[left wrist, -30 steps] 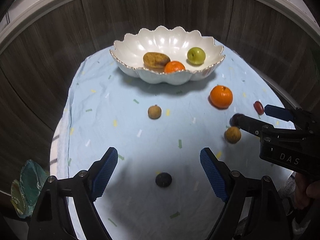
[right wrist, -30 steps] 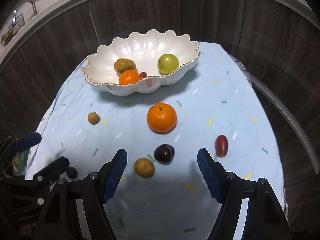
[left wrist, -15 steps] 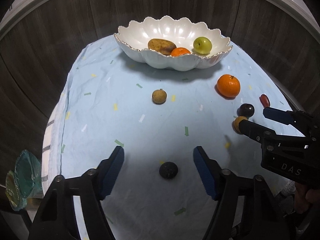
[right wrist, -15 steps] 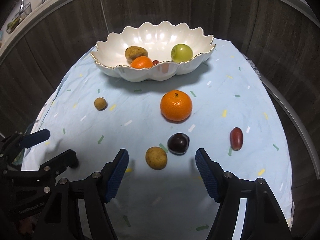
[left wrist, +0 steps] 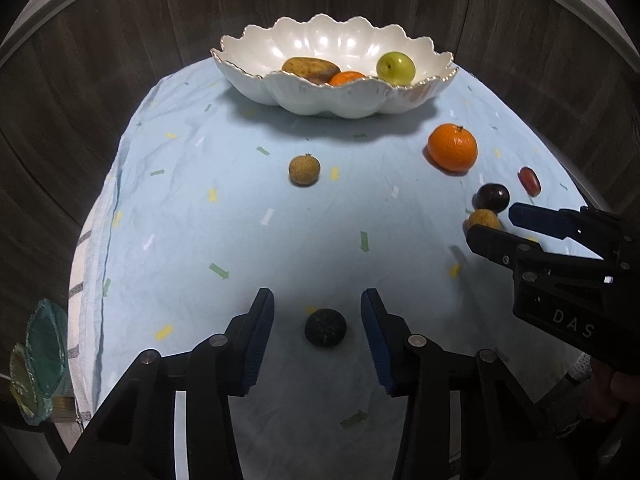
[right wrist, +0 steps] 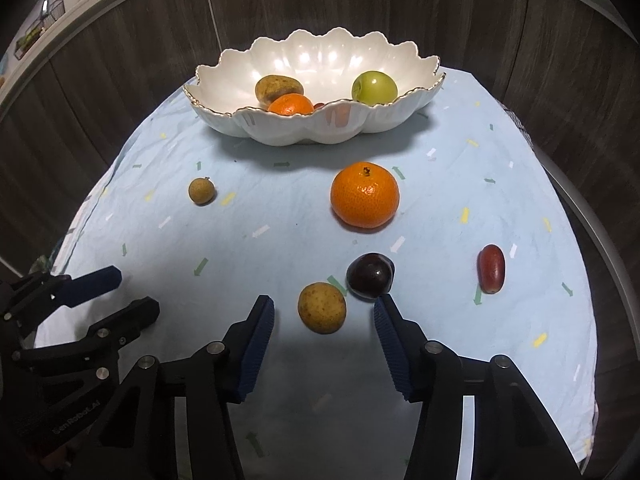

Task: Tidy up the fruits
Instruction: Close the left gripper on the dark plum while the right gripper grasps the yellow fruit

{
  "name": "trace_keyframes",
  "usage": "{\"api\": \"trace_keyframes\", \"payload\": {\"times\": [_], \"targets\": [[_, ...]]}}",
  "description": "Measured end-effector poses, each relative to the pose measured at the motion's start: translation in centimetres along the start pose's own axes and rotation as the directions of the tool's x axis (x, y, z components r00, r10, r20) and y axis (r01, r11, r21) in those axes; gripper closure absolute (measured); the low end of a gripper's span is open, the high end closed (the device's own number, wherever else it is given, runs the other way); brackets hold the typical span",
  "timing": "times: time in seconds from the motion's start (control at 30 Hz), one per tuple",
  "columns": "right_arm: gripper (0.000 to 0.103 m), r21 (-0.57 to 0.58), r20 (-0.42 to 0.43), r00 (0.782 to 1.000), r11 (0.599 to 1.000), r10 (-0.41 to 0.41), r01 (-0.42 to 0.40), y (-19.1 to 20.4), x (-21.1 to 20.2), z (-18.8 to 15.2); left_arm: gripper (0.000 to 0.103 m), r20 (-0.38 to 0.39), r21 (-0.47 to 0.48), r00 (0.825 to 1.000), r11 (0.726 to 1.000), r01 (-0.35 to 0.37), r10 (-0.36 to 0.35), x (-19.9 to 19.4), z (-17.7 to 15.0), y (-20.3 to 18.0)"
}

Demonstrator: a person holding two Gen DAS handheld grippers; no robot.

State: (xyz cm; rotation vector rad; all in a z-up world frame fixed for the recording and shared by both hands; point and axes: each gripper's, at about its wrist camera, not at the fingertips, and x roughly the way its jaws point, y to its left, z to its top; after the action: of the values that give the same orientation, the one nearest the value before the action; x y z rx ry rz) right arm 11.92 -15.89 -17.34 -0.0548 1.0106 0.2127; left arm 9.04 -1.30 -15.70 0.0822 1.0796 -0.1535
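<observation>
A small dark fruit [left wrist: 325,327] lies on the blue cloth between the blue pads of my left gripper [left wrist: 317,294]. Its jaws are closing, and a gap shows on both sides of the fruit. My right gripper [right wrist: 324,299] straddles a round tan fruit [right wrist: 321,307], jaws closing, pads clear of it. A dark plum [right wrist: 370,273] sits just beyond its right fingertip. A mandarin [right wrist: 365,194], a longan [right wrist: 201,191] and a red date [right wrist: 491,268] lie loose. The white scalloped bowl [right wrist: 300,128] holds a brown fruit, an orange and a green apple [right wrist: 374,87].
The light blue cloth [left wrist: 192,208] with confetti marks covers a round table against dark wood panelling. A teal glass object [left wrist: 38,356] stands off the cloth's left edge. My left gripper [right wrist: 136,290] shows low at the left of the right wrist view.
Both grippers have sunk toward the cloth and their jaws have narrowed. The dark fruit and the tan fruit now sit between the respective fingertips.
</observation>
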Motion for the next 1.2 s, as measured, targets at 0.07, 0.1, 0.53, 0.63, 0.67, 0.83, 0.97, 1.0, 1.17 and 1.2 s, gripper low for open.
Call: {"api": "trace_keyframes", "payload": {"times": [0.07,0.1,0.53,0.63,0.67,0.83,0.97,1.0,1.17,1.2], "targets": [[0.053,0.002,-0.006,1.0,1.0,0.001,-0.001,0.0,0.2,0.0,0.067,-0.01,0.003,1.0,1.0,0.002,-0.002,0.3,-0.1,-0.1],[0.054,0.002,-0.008,1.0,1.0,0.001,-0.001,0.0,0.3,0.0,0.067,-0.014,0.001,1.0,1.0,0.002,-0.002,0.4,-0.2,-0.1],[0.076,-0.02,-0.008,1.0,1.0,-0.008,0.008,0.4,1.0,0.0,0.082,-0.015,0.017,1.0,1.0,0.008,-0.007,0.5,-0.6,-0.7],[0.076,-0.02,-0.006,1.0,1.0,-0.007,0.007,0.4,0.9,0.0,0.083,-0.013,0.016,1.0,1.0,0.01,-0.01,0.4,-0.7,-0.6],[0.076,-0.02,-0.004,1.0,1.0,-0.005,0.005,0.4,0.8,0.0,0.083,-0.01,0.016,1.0,1.0,0.01,-0.01,0.3,-0.7,-0.6],[0.076,-0.026,0.014,1.0,1.0,0.0,0.0,0.5,0.2,0.1,0.083,0.022,0.022,1.0,1.0,0.004,-0.004,-0.5,-0.4,-0.7],[0.076,-0.024,0.025,1.0,1.0,0.001,0.0,0.5,-0.2,0.3,0.083,0.042,0.024,0.999,1.0,0.0,-0.001,-1.1,-0.2,-0.6],[0.076,-0.024,0.027,1.0,1.0,0.001,-0.001,0.5,-0.4,0.3,0.083,0.045,0.024,0.999,1.0,0.0,-0.001,-1.2,-0.2,-0.6],[0.076,-0.024,0.046,0.999,1.0,0.0,0.001,0.6,-1.1,0.6,0.083,0.067,0.017,0.998,1.0,-0.01,0.009,-2.0,0.4,-0.4],[0.076,-0.023,0.05,0.999,1.0,-0.001,0.002,0.7,-1.3,0.6,0.083,0.072,0.018,0.997,1.0,-0.01,0.009,-2.1,0.5,-0.4]]}}
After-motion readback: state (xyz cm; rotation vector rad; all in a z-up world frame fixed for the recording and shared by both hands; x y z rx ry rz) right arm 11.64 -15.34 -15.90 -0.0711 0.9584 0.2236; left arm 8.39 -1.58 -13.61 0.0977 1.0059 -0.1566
